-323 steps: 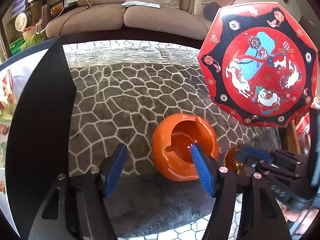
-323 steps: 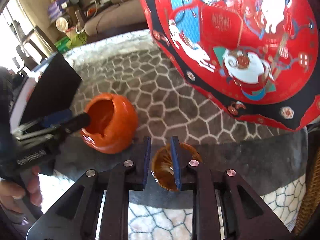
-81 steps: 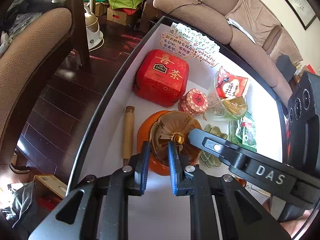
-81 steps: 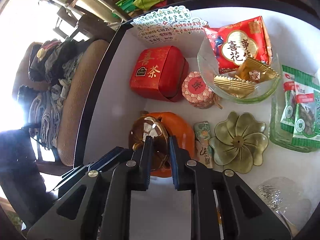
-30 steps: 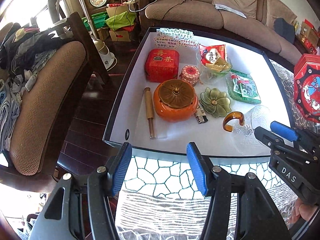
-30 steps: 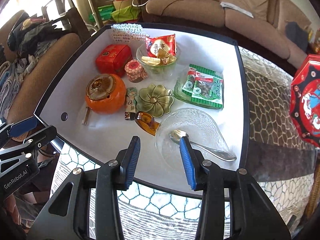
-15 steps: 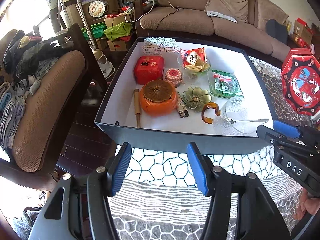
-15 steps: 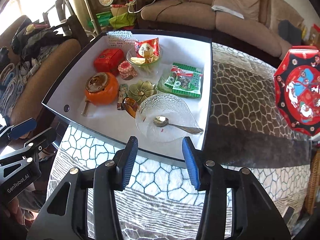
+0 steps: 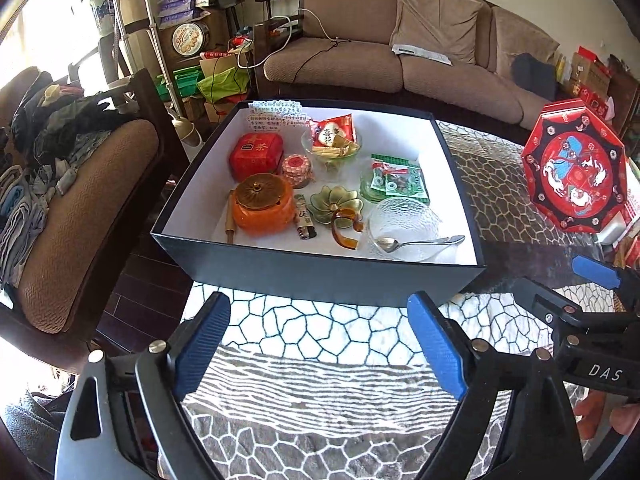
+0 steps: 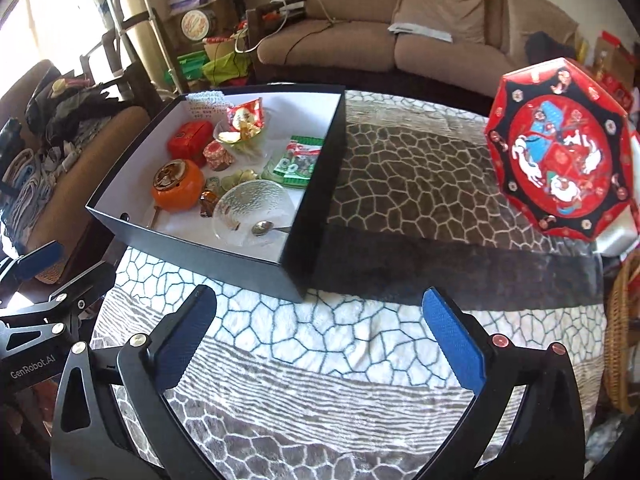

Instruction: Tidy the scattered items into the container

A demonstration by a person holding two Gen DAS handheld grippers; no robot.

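The box (image 9: 316, 276) (black outside, white inside) sits on the patterned blanket (image 9: 320, 380) just beyond both grippers. The left gripper (image 9: 320, 344) and the right gripper (image 10: 320, 340) hover over the blanket, their jaws opening wide with nothing between them. Inside the box lie an orange pot (image 9: 262, 210) with a bronze lid, a red tin (image 9: 256, 156), a green flower dish (image 9: 336, 200), an amber ring (image 9: 346, 232), a glass bowl (image 9: 404, 226) holding a spoon (image 9: 420, 243), and green snack packets (image 9: 396, 178). To the right an octagonal red lid (image 10: 560, 152) stands tilted. A brown sofa (image 9: 400, 60) fills the background.
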